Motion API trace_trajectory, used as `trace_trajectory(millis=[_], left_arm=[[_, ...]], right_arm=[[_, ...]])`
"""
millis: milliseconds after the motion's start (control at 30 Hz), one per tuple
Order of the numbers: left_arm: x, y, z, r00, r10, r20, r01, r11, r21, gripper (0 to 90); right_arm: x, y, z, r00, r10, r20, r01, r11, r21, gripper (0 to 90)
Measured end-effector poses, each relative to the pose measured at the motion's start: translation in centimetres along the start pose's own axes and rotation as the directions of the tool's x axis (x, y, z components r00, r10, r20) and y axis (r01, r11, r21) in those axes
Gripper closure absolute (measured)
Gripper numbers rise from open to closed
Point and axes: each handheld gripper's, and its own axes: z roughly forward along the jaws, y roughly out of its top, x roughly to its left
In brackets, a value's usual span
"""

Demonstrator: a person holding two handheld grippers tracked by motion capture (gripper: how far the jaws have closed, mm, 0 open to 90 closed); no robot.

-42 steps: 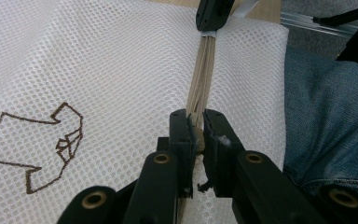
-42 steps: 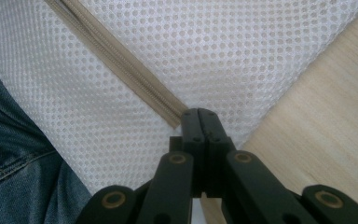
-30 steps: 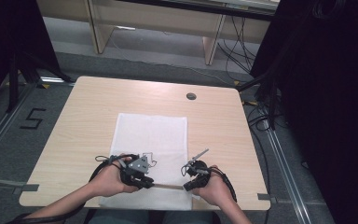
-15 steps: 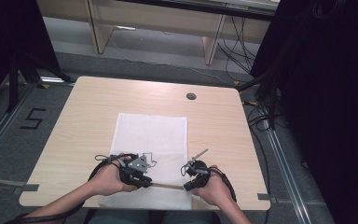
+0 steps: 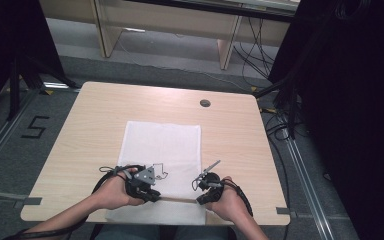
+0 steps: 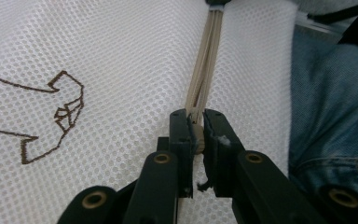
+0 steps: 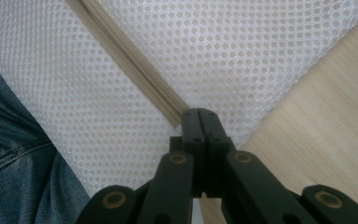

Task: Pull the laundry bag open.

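A white mesh bag [image 5: 162,142] lies flat on the wooden table [image 5: 230,135], its near edge hanging over the front. A beige zipper [image 5: 177,199] runs across the bag between both grippers. My left gripper [image 5: 155,195] is shut on the zipper [image 6: 205,70], a beige piece pinched between its jaws at the left gripper [image 6: 195,117] tips. My right gripper [image 5: 200,200] is shut at the other end of the zipper [image 7: 135,65], where the right gripper [image 7: 199,114] jaws meet the mesh near the bag's corner. A brown outline logo [image 6: 51,112] is stitched on the mesh.
A round cable hole [image 5: 205,103] sits in the table's far right part. Bare wood [image 7: 326,116] lies right beside the bag's corner. The person's jeans [image 6: 331,107] show past the bag's near edge. Dark stands and cables flank the table on the floor.
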Motion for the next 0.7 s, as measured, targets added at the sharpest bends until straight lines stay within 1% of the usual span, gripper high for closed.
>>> trace_trajectory(millis=[67, 100, 200, 267, 300, 333, 367, 400, 467, 500, 533, 567, 600, 633, 667, 700], left_arm=[[-0.2, 0.1, -0.2, 0.9998, 0.017, -0.011, -0.017, 0.9998, -0.006, 82.1], [-0.2, 0.1, -0.2, 0.9996, 0.024, -0.014, -0.024, 0.9997, 0.000, 82.1], [-0.1, 0.0, -0.1, 0.9998, 0.019, -0.006, -0.019, 0.9998, -0.003, 82.1], [0.0, 0.1, -0.1, 0.9993, 0.037, 0.000, -0.037, 0.9993, -0.002, 82.1], [0.0, 0.1, -0.2, 0.9998, 0.021, -0.003, -0.021, 0.9998, 0.004, 82.1], [0.1, 0.0, -0.3, 0.9994, 0.034, -0.007, -0.034, 0.9994, 0.012, 82.1], [0.1, 0.0, -0.3, 0.9998, 0.018, -0.006, -0.018, 0.9998, -0.002, 82.1], [0.1, 0.0, -0.4, 0.9997, 0.024, -0.010, -0.024, 0.9997, 0.002, 82.1], [0.1, -0.2, -0.5, 0.9999, 0.011, 0.008, -0.011, 0.9999, -0.011, 82.1], [0.0, -0.4, -0.7, 0.9997, 0.023, -0.008, -0.023, 0.9997, 0.006, 82.1], [0.0, -0.7, -0.8, 0.9996, 0.023, -0.016, -0.023, 0.9997, 0.009, 82.1], [0.2, -1.0, -1.1, 0.9999, 0.002, -0.016, -0.002, 1.0000, 0.002, 82.1], [0.3, -1.2, -1.3, 0.9999, -0.005, -0.013, 0.005, 0.9999, -0.010, 82.1], [0.3, -1.4, -1.6, 0.9998, -0.008, -0.018, 0.008, 0.9999, -0.013, 82.1], [0.3, -1.5, -1.8, 0.9998, -0.017, -0.012, 0.017, 0.9995, -0.025, 82.1], [0.3, -1.6, -1.9, 0.9998, -0.009, -0.018, 0.008, 0.9996, -0.027, 82.1]], right_arm=[[-0.1, 0.1, 0.0, 0.9999, -0.011, 0.003, 0.011, 1.000, 0.001, 90.0], [-0.1, 0.1, 0.0, 0.9999, -0.015, 0.007, 0.015, 1.000, 0.000, 90.0], [-0.1, 0.1, 0.0, 0.9999, -0.013, 0.008, 0.013, 1.000, -0.001, 90.0], [-0.1, 0.0, 0.0, 0.9999, -0.013, 0.006, 0.013, 1.000, -0.001, 90.0], [-0.1, 0.0, 0.0, 1.0000, -0.006, 0.001, 0.006, 1.000, 0.001, 90.0], [-0.1, 0.0, 0.0, 1.0000, -0.004, -0.002, 0.004, 1.000, 0.001, 90.0], [-0.1, 0.0, 0.0, 1.0000, -0.002, -0.003, 0.002, 1.000, 0.000, 90.0], [-0.1, 0.0, 0.0, 1.0000, -0.006, 0.000, 0.006, 1.000, 0.000, 90.0], [-0.1, 0.0, 0.0, 1.0000, -0.007, 0.003, 0.007, 1.000, -0.001, 90.0], [0.0, 0.0, 0.0, 1.0000, -0.001, 0.000, 0.001, 1.000, -0.002, 90.0], [0.0, 0.0, 0.0, 1.0000, -0.001, 0.001, 0.001, 1.000, 0.000, 90.0], [0.0, 0.0, 0.0, 1.0000, -0.003, 0.003, 0.003, 1.000, -0.001, 90.0], [0.0, 0.1, 0.0, 0.9998, -0.017, 0.008, 0.017, 1.000, 0.000, 90.0], [0.1, 0.1, 0.0, 1.0000, -0.001, 0.004, 0.001, 1.000, 0.003, 90.0], [0.1, 0.1, 0.0, 1.0000, -0.002, 0.005, 0.002, 1.000, 0.007, 90.0], [0.1, 0.1, 0.0, 1.0000, -0.003, 0.001, 0.003, 1.000, 0.009, 90.0]])
